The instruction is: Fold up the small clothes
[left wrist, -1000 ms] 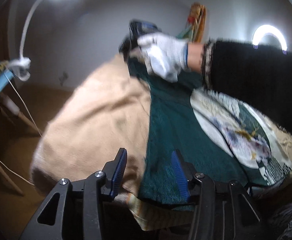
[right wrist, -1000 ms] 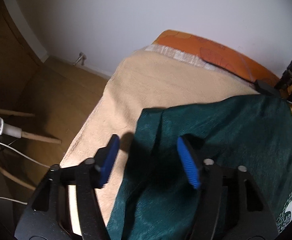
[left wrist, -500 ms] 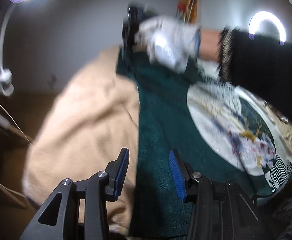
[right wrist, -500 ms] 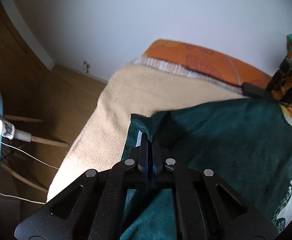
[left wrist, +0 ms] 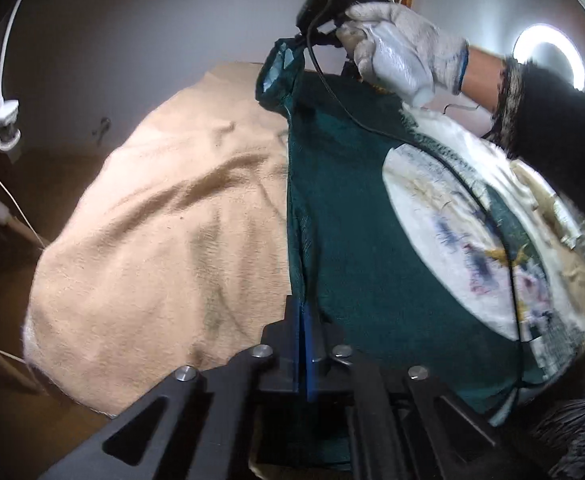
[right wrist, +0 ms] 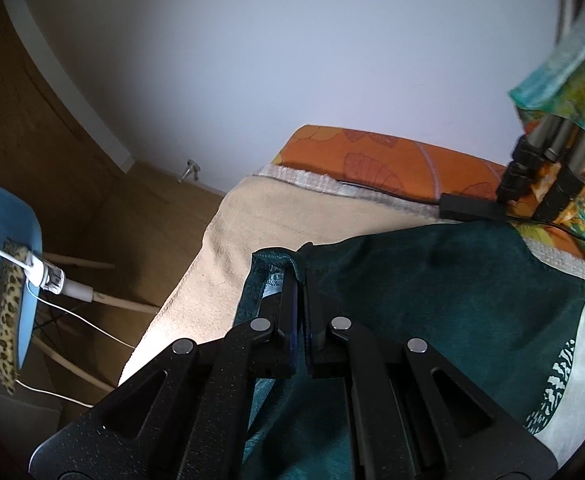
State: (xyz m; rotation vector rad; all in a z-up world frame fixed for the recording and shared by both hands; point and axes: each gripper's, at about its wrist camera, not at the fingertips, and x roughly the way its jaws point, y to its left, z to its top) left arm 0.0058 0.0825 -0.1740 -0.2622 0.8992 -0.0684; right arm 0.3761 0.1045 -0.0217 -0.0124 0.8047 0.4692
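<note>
From the left wrist, the left gripper (left wrist: pixel 302 344) was clamped on the near edge of the green garment (left wrist: pixel 356 216), which lay across a beige blanket (left wrist: pixel 164 240). Farther back, a gloved hand (left wrist: pixel 404 56) held the right gripper (left wrist: pixel 296 46) above the blanket, its jaws pinching the garment's far corner — lifted clear.

From the right wrist, the right gripper (right wrist: pixel 298 300) was closed on a folded edge of the garment (right wrist: pixel 432 292). An orange pillow (right wrist: pixel 376 164) sat beyond, a blue chair (right wrist: pixel 0 248) to the left.
</note>
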